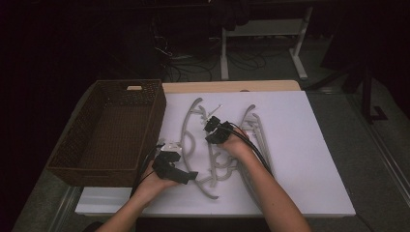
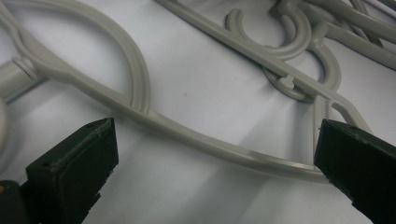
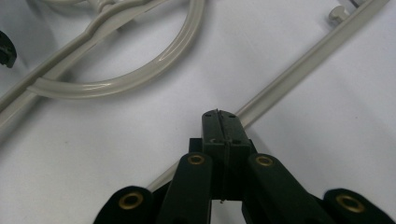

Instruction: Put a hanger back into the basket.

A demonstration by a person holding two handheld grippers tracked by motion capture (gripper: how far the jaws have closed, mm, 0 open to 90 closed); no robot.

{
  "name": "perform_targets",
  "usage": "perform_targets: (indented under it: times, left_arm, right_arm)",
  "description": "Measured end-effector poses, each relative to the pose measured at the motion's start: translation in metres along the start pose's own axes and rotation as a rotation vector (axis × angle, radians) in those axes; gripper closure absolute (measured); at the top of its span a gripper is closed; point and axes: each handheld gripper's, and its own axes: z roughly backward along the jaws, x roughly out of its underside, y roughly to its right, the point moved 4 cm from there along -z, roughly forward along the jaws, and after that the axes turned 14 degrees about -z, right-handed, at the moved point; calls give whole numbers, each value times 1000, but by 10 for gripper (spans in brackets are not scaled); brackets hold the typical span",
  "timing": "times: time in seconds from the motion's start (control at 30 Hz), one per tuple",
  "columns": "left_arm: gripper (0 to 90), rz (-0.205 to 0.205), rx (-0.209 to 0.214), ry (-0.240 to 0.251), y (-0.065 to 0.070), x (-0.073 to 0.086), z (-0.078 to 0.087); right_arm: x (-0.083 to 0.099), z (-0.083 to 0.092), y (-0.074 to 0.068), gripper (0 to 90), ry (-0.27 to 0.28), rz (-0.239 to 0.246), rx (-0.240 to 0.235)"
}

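Exact hanger count hard to make out: grey plastic hangers [image 1: 212, 154] overlap in a tangle mid-worktop, three at least, hands covering part of the pile. Room beyond dark; table legs and floor cables barely visible. Far edges of hangers cut off in both gripper views.

One wicker basket [image 1: 111, 130], brown, on left of white worktop [image 1: 309, 159], touching its edge. Two grippers.

Left gripper [image 1: 180, 173] low at near-left end of pile, jaws released, spread wide either side of a curved hanger arm [image 2: 196, 135], pads not pressing it. Right gripper [image 1: 212, 129] over the pile's middle, jaws clenched together, nothing between them, tips just above a straight hanger bar [image 3: 299, 65].
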Motion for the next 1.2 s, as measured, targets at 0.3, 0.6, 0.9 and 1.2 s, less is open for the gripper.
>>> perform_targets:
  times: [0.3,0.6,0.9,1.2]
  left_arm:
    - [16,15,30,5,-1,-3,-10]
    - [216,65,28,60,-14,-12,-11]
    - [452,156,25,133,-25,-21,-2]
    - [592,207,-8,159,-32,-30,7]
  right_arm:
    - [0,-1,0,897,-1,6,3]
    - [4,-3,3,896,-25,14,17]
    - [3,-1,6,894,-29,-1,-17]
    - [6,22,16,794,50,-81,-86]
